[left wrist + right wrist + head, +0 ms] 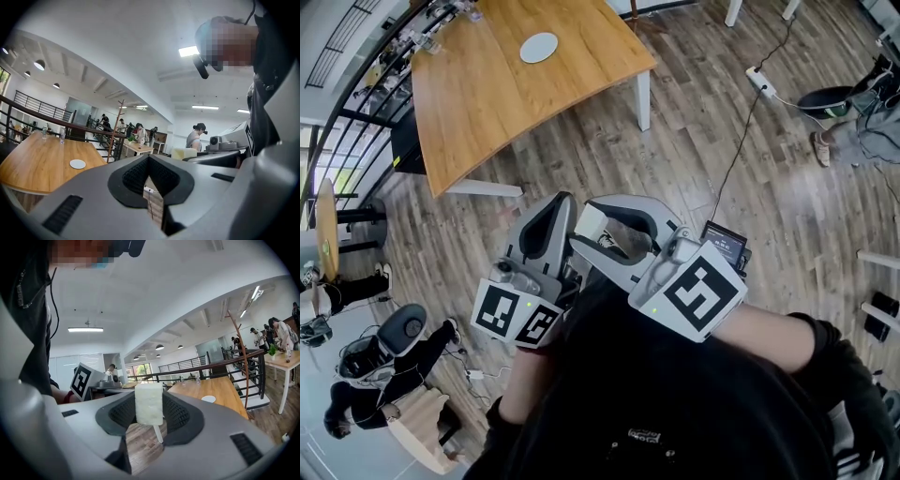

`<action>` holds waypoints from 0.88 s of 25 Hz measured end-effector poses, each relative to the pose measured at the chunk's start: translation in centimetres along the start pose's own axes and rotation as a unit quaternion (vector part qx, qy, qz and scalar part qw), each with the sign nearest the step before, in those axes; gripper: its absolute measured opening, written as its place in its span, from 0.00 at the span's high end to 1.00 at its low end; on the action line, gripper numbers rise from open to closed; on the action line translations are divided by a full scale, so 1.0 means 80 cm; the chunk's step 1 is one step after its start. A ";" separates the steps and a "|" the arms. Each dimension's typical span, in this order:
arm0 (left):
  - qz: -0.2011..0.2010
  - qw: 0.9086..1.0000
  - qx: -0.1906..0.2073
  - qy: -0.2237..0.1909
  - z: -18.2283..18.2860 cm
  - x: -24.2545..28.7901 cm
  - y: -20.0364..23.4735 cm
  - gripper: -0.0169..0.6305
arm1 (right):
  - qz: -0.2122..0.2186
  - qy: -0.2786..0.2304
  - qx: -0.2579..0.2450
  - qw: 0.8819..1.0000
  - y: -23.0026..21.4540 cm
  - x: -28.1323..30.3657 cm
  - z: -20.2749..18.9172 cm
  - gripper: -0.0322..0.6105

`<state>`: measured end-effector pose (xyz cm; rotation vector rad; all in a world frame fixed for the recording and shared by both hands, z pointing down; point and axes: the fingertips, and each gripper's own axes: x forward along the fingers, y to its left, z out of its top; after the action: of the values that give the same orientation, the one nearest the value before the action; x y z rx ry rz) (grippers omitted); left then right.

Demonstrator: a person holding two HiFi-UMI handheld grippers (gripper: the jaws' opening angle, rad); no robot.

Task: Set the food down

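Right claw (149,411): clenched on the food (149,403); both pads (180,417) press the flanks of the block.
Food: white rectangular block on a pale stick (158,433). It stands upright between the pads, its top rising past the jaw tips and the stick hanging into the gap behind them.
Left claw (149,161): jaws closed together, with nothing between them. It is held just to the left of the right claw, both close to the person's chest.
Below the claws: wooden floor (741,187), with no support surface under the food.
Table (220,390): ahead and to the right of the right claw, well apart from it. A white plate (208,399) lies on it.
Step in hand: carrying, by judgement; set-down has not begun.
Next move: bring the right claw over the table, probably to the plate. Lower until the food is supported, then part the jaws. Keep the block upright during travel, as it looks soft and could slip off its stick.
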<state>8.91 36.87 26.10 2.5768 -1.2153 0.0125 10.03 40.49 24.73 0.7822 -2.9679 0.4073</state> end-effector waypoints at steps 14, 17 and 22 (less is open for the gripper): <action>-0.006 1.000 0.009 -0.011 0.046 -0.001 0.131 0.97 | -0.014 0.003 -0.013 1.000 -0.021 0.134 0.028 0.68; -0.009 1.000 0.008 -0.014 0.049 -0.007 0.158 0.97 | -0.017 0.009 -0.016 1.000 -0.021 0.161 0.027 0.68; -0.015 1.000 0.002 -0.021 0.057 -0.014 0.200 0.97 | -0.020 0.016 -0.030 0.999 -0.021 0.205 0.032 0.68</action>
<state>-4.42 26.86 25.71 2.6112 -1.1928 -0.0461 -3.42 30.60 24.50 0.8193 -2.9141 0.3228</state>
